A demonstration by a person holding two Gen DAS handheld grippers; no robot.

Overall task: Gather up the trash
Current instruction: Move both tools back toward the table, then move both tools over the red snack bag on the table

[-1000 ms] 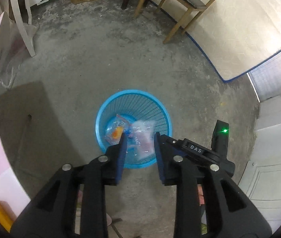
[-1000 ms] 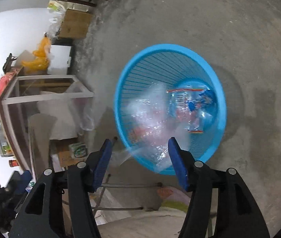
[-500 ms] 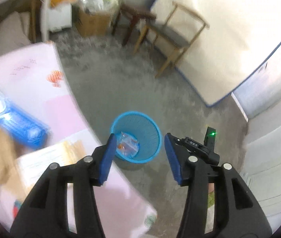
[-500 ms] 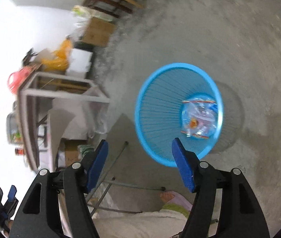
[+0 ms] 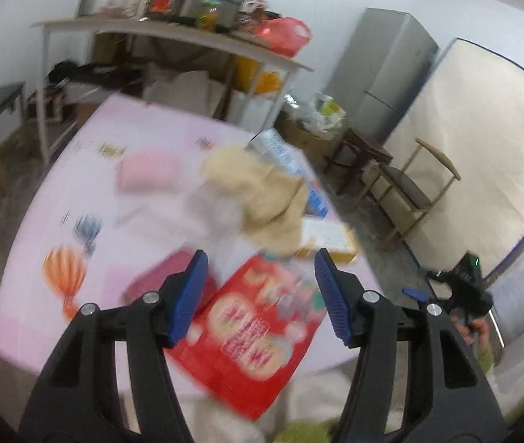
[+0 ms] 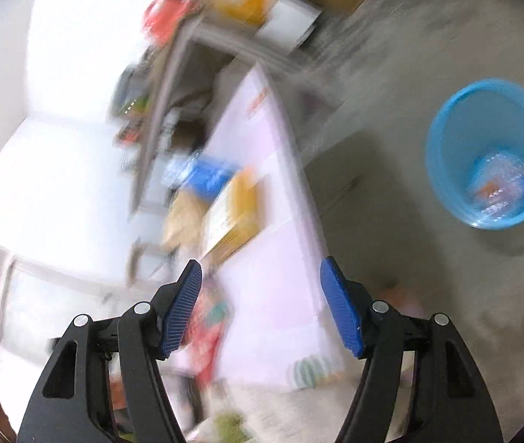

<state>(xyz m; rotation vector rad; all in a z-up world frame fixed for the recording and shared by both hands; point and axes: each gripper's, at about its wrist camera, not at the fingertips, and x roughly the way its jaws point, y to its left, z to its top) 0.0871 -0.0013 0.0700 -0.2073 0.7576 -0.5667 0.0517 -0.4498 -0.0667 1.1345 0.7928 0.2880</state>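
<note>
**Both grippers empty over the table, next piece of trash to be chosen**

While the table (image 5: pixel 77 199) with its pink cloth fills the left wrist view, the left gripper (image 5: pixel 260 291) hangs above its near edge with its jaws opening and nothing between them; the right gripper (image 6: pixel 260 304) stands well apart in the jaws and likewise holds nothing, and in the left view it shows only as a dark shape off to the right, beyond the table's corner.

The trash lies on the cloth: a red packet (image 5: pixel 254 336) right under the left gripper, a crumpled beige wad (image 5: pixel 262 192) further in, a blue-and-white wrapper (image 5: pixel 291 162) behind that, and a flat yellow-edged packet (image 5: pixel 330 238) at the far right edge; both views are smeared, so finer detail cannot be told. The blue basket (image 6: pixel 442 140) sits on the concrete floor, well apart from the table, with clear wrappers already in its bottom.

The step in hand looks like the reach for another piece, and the red packet seems the natural pick; it lies flat, so I would bring the left gripper down with one finger at the packet's free edge near the table's rim, where a pad can slide beneath it, rather than pressing from above; the jaws should be wide before contact and close only once the film is between the pads; slowing down first would help, since a thin packet is likely to skate on the cloth.
</note>
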